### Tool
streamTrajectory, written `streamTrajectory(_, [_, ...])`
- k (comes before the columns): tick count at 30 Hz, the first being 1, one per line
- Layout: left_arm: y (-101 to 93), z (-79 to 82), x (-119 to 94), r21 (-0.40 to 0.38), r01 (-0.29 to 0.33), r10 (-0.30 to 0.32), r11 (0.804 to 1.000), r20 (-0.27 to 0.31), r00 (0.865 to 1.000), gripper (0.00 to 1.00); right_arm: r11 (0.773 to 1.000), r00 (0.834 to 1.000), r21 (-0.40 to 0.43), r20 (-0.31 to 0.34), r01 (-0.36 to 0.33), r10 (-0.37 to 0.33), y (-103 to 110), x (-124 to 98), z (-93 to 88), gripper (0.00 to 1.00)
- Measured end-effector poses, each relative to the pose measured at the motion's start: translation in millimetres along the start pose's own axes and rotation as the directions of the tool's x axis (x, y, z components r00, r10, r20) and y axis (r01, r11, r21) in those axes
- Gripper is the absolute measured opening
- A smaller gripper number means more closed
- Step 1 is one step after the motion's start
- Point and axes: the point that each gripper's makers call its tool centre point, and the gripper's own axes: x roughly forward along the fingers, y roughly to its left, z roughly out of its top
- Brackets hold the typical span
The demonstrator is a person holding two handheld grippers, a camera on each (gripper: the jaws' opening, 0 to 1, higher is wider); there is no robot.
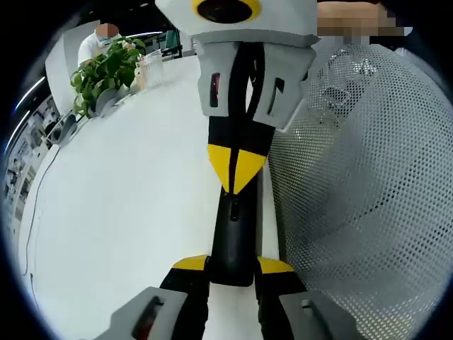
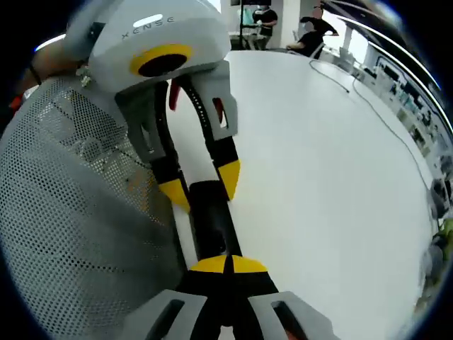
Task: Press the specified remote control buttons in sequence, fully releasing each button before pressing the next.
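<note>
A slim black bar-shaped remote control (image 1: pixel 232 241) lies on the white table (image 1: pixel 120 205), just beside a white perforated mesh basket (image 1: pixel 368 184). The left gripper (image 1: pixel 232 265) clamps its yellow-tipped fingers (image 1: pixel 190 263) on one end; the right gripper (image 2: pixel 225 263) has its fingers clenched together atop the other end, seemingly pressing. The likely risk: with both ends covered, a fingertip lands between buttons or tilts the remote against the basket, and lingering pressure spoils the full release.
</note>
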Motion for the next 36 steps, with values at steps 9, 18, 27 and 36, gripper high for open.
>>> streamTrajectory(9, [0.3,-0.2,0.0,0.000,0.000,0.000,1.000,-0.003,1.000,0.25,1.000,1.000,0.006,0.009,-0.028,0.028,4.5,3.8,4.9,0.00])
streamTrajectory(18, [-0.3,-0.5,-0.1,0.002,0.001,-0.001,1.000,-0.005,1.000,0.25,0.998,0.999,-0.065,-0.035,-0.003,0.001,5.3,7.5,6.8,0.00])
streamTrajectory(27, [-0.7,-0.8,-0.1,0.007,0.004,-0.004,1.000,-0.009,1.000,0.25,0.998,0.998,-0.038,0.008,0.057,-0.057,4.2,7.5,6.5,0.00])
streamTrajectory(36, [-0.3,-0.8,-0.2,-0.001,0.002,-0.002,1.000,-0.003,1.000,0.25,0.991,0.998,-0.120,0.011,0.063,-0.062,6.3,7.9,8.4,0.00])
